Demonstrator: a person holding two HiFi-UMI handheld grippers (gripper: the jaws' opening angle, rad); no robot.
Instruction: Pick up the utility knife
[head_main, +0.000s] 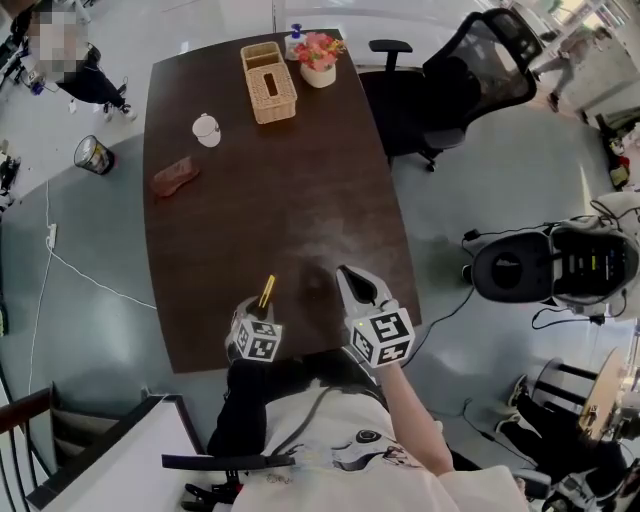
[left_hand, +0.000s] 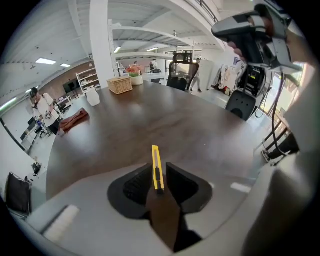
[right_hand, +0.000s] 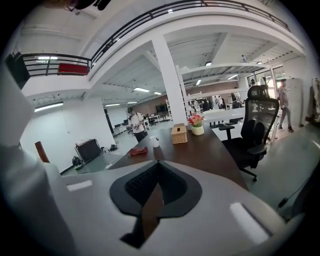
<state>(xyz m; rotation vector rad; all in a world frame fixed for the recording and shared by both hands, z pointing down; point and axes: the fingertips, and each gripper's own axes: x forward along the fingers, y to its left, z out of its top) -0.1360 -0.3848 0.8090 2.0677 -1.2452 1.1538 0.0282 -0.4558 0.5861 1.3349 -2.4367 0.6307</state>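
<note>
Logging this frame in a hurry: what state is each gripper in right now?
Left gripper: shut on the utility knife.
Right gripper: shut, nothing between its jaws.

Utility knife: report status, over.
Left gripper shut on near end of utility knife; lift not confirmed. Right gripper shut, empty, held aside. Nothing on the table close to the knife.

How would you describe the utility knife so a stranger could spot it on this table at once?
Look at the long dark wooden table, at its near edge by the person. There the utility knife sits between the left gripper's jaws: a slim bright yellow bar, the only bright yellow thing there.
</note>
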